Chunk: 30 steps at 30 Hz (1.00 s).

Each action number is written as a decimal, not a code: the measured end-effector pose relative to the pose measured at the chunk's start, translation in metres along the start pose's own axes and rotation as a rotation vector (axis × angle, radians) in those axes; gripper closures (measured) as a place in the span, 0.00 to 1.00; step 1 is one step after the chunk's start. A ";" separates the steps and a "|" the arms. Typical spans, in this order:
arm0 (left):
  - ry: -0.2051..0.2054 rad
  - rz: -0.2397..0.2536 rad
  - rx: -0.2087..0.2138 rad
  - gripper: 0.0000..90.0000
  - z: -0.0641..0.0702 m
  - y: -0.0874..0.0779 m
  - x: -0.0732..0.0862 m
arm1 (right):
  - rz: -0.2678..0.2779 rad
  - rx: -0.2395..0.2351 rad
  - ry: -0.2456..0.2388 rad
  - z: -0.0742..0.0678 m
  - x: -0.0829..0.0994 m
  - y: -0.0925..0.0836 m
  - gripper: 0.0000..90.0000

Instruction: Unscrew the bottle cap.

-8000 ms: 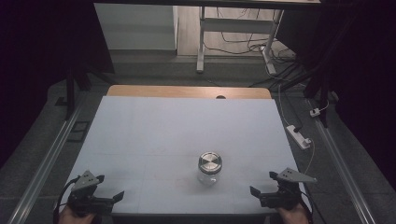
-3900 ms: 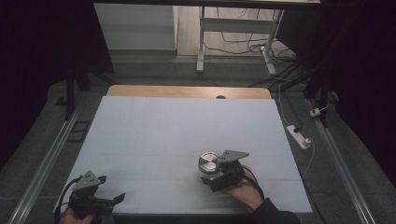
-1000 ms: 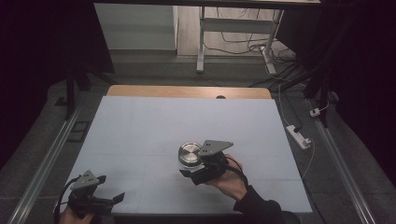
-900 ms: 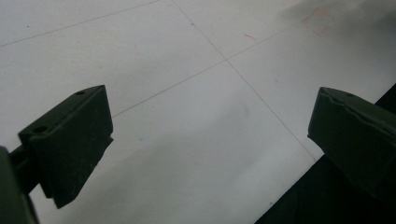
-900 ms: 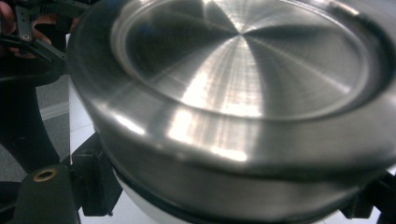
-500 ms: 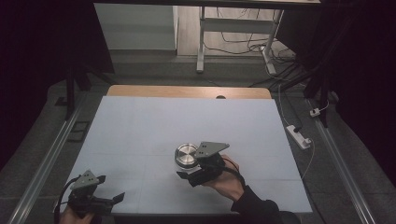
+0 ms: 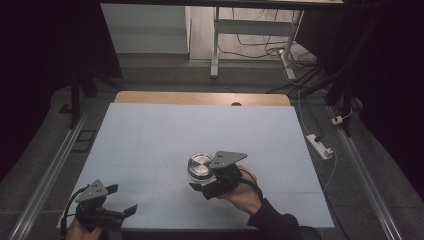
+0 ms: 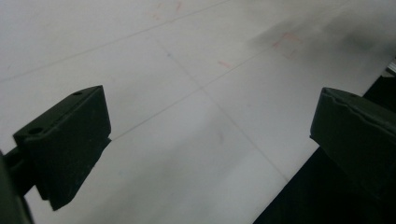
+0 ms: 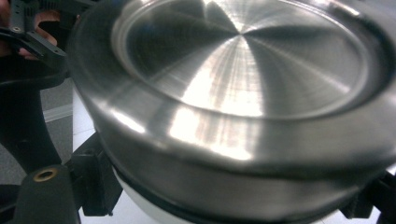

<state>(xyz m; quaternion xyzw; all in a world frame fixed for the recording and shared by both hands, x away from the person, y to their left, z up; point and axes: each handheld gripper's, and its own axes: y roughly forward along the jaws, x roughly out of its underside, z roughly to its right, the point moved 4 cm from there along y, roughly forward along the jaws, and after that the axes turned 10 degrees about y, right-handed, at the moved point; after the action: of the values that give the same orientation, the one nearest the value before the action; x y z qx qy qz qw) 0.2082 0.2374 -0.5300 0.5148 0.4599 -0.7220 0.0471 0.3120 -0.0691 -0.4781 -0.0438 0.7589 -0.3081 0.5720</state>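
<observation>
A: From the high view, where is the round glass jar with a brushed-metal lid (image 7: 201, 166)?

B: Clenched in the right gripper (image 7: 200, 185).

A: And in the left gripper view?

B: The left gripper (image 8: 205, 154) gapes over the white table (image 8: 196, 70), holding nothing.

A: In the right gripper view?

B: The jar (image 9: 243, 102) sits clamped between its jaws.

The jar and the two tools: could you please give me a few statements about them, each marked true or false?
1. The right tool is shut on the jar. True.
2. The jar's lid is red plastic. False: it is brushed metal.
3. The left tool is open, with nothing between its jaws. True.
4. The left tool touches the jar. False: it is near the table's front left corner, well apart from the jar.
5. The jar's lid is off. False: the lid sits on the jar.
</observation>
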 end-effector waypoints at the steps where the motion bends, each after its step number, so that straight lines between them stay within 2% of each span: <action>1: 0.011 0.003 0.002 0.00 0.001 0.001 -0.002 | 0.001 -0.001 0.000 0.000 0.000 0.000 0.16; 3: 0.045 0.011 0.025 0.00 0.005 0.003 -0.010 | 0.001 0.002 0.001 0.001 0.000 -0.001 0.16; 4: 0.045 0.011 0.025 0.00 0.005 0.003 -0.010 | 0.001 0.002 0.001 0.001 0.000 -0.001 0.16; 11: 0.103 0.056 0.112 0.00 0.013 0.010 -0.031 | 0.012 -0.001 -0.001 0.001 -0.002 -0.004 0.16; 16: 0.152 0.084 0.138 0.00 0.019 0.014 -0.051 | 0.017 -0.001 -0.003 0.000 -0.003 -0.005 0.16; 17: 0.173 0.087 0.139 0.00 0.021 0.016 -0.057 | 0.018 -0.001 -0.010 0.000 -0.003 -0.005 0.16; 24: 0.280 0.052 0.157 0.00 0.030 0.030 -0.092 | 0.022 -0.002 -0.019 -0.002 -0.005 -0.007 0.17; 30: 0.350 0.054 0.216 0.00 0.039 0.040 -0.121 | 0.026 -0.013 -0.023 -0.002 -0.005 -0.008 0.16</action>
<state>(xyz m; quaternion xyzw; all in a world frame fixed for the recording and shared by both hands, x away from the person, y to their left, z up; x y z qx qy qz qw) 0.2586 0.1381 -0.4578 0.6465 0.3672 -0.6651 -0.0696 0.3094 -0.0723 -0.4689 -0.0409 0.7548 -0.2950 0.5844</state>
